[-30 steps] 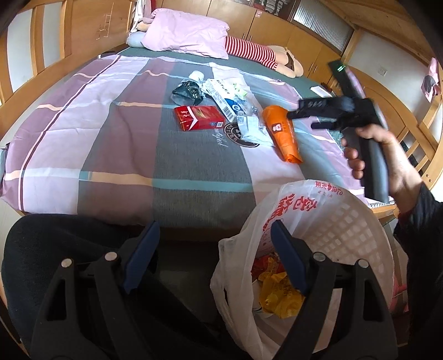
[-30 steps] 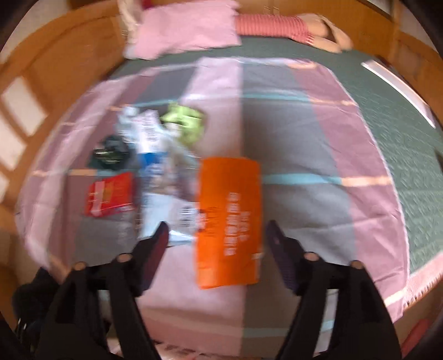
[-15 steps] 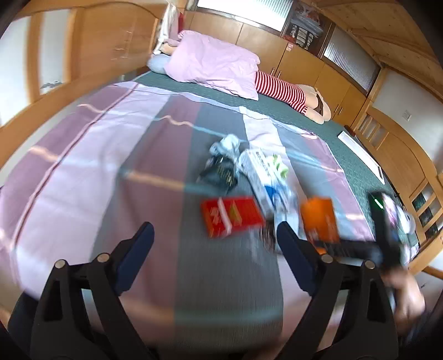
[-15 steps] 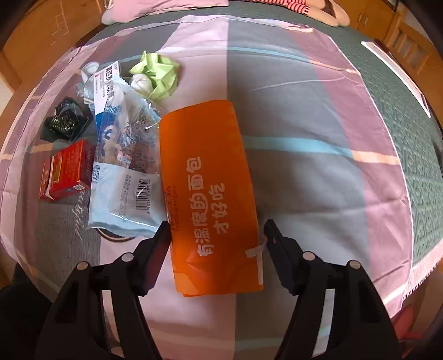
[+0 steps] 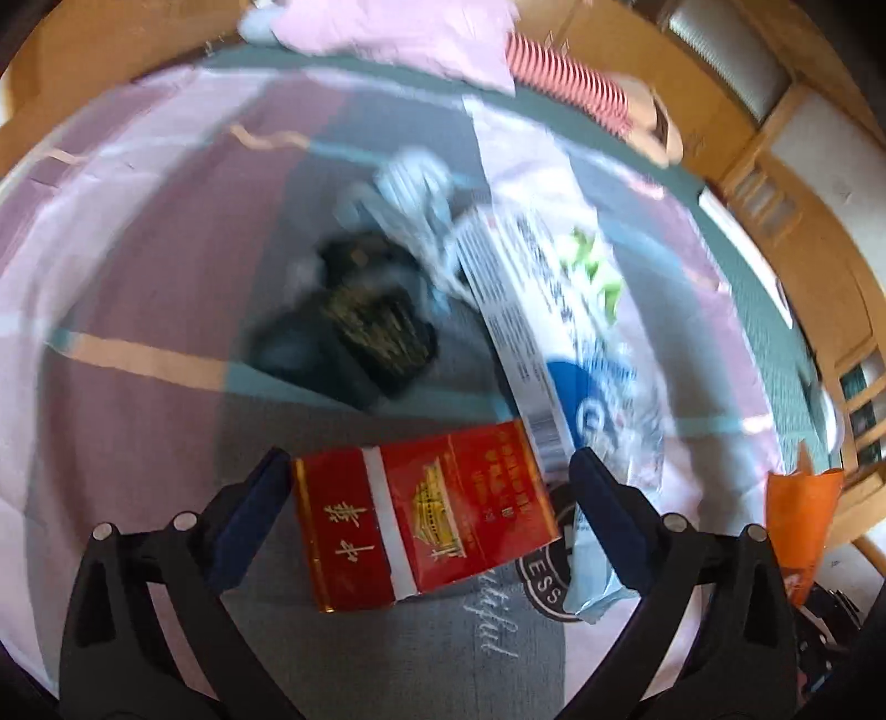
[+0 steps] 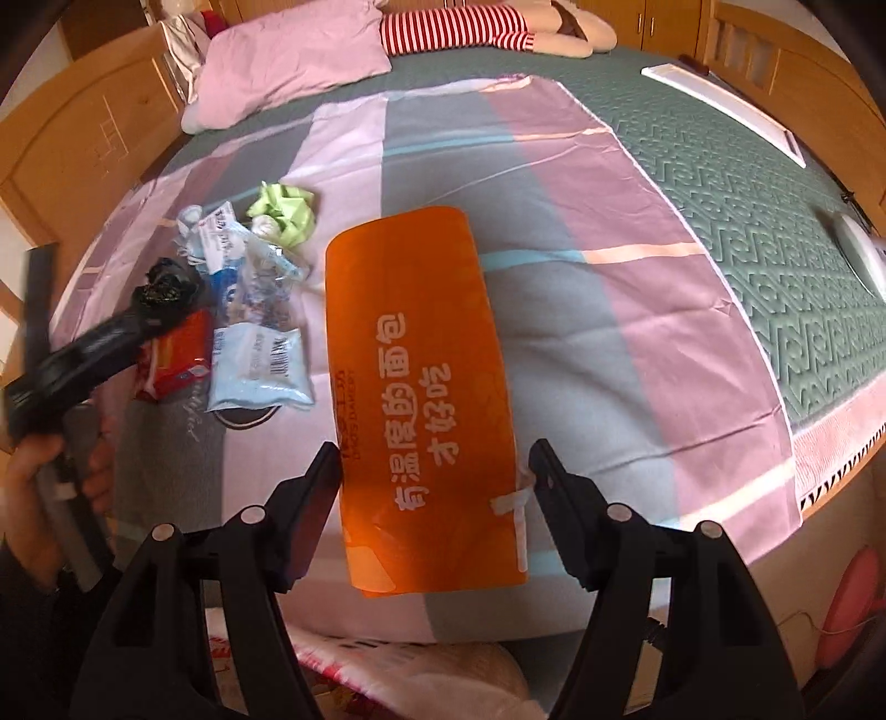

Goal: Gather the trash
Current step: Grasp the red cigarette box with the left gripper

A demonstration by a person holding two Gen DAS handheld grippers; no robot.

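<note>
Trash lies on a striped bedsheet. My left gripper (image 5: 429,487) is open, its jaws straddling a red cigarette pack (image 5: 423,526) that lies flat between them. A black crumpled wrapper (image 5: 360,332) and a white-and-blue plastic packet (image 5: 548,343) lie just beyond. My right gripper (image 6: 432,487) is open, its jaws on either side of the near end of an orange bread bag (image 6: 421,399). In the right wrist view the left gripper (image 6: 94,349) reaches over the red pack (image 6: 177,354).
A green crumpled paper (image 6: 285,207) and a pale blue packet (image 6: 257,368) lie left of the orange bag. A pink pillow (image 6: 288,63) and a striped doll (image 6: 459,27) lie at the bed's head. A trash bag (image 6: 387,681) sits below the bed edge.
The left gripper moved from above the trash basket forward over the bed to the red pack. The right gripper came down closer to the orange bag's near end.
</note>
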